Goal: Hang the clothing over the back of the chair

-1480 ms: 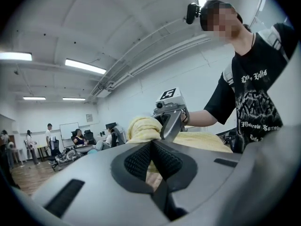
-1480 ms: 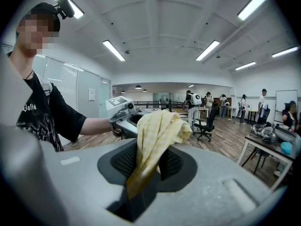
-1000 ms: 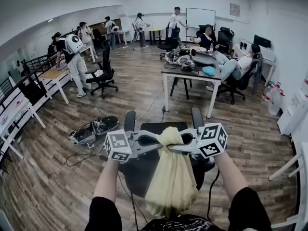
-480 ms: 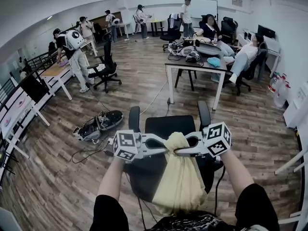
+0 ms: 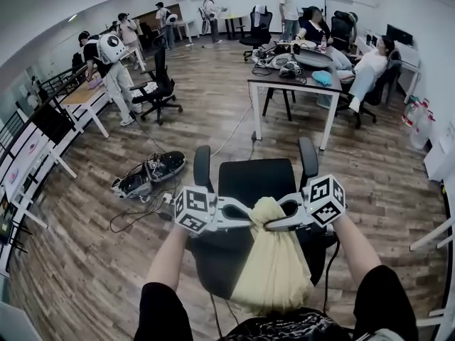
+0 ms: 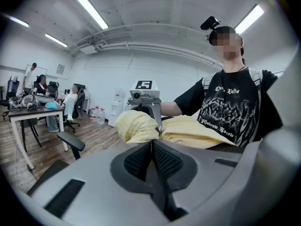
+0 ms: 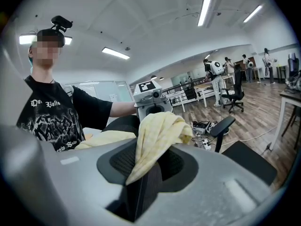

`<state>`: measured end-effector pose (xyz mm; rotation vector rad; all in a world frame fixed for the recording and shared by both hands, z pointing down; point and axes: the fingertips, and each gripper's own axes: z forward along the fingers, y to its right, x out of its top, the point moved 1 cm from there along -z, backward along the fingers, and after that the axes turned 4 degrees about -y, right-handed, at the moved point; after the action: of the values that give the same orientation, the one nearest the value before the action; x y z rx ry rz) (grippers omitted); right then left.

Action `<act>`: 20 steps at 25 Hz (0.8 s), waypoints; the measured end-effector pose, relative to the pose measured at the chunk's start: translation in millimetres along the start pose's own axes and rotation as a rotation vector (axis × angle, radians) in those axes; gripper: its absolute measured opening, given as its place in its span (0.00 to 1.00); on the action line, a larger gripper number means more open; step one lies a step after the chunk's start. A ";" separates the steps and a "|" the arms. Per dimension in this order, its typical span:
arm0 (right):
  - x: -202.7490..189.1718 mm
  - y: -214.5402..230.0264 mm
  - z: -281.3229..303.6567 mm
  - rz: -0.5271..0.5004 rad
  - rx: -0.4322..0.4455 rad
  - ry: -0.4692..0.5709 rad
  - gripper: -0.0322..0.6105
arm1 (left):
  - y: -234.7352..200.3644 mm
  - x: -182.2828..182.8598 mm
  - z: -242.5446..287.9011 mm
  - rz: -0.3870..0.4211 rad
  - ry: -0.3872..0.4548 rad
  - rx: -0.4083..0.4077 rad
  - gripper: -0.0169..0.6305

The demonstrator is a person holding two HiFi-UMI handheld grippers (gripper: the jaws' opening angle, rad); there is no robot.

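Clothing (image 5: 274,261), pale yellow and bunched, hangs between the two grippers. Its knotted top sits at the centre of the head view and its long tail falls toward 6 o'clock across the dark chair back (image 5: 213,261); whether it rests on the back yet I cannot tell. The right gripper (image 5: 274,222) is clenched on a fold, with cloth spilling out between its pads. The left gripper (image 5: 242,215) has its jaws pressed flat together, tips against the bunch; whether any edge is nipped there is unclear. The seat (image 5: 256,183) lies at 12 o'clock from the knot, a table (image 5: 284,84) farther off at 1 o'clock, and a cable heap (image 5: 146,176) on the floor at 10 o'clock. As I judge it, nearly all the fabric hangs on one side, so letting go now would likely let its weight drag it off the back. The wadded top could also land as a lump instead of draping.
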<state>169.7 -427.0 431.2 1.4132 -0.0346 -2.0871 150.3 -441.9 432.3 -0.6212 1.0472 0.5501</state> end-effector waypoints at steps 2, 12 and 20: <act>-7.0 2.0 4.1 0.008 0.023 -0.034 0.23 | -0.9 -10.2 3.9 -0.019 -0.039 -0.023 0.04; -23.6 8.0 9.7 0.078 0.162 -0.035 0.25 | -3.6 -29.6 12.0 -0.101 -0.049 -0.098 0.05; -35.0 9.2 12.4 0.163 0.201 -0.081 0.28 | -6.7 -44.4 11.2 -0.195 -0.045 -0.117 0.25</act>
<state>172.0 -420.8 469.0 1.3890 -0.3901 -2.0488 144.1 -444.1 478.1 -0.8011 0.9051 0.4542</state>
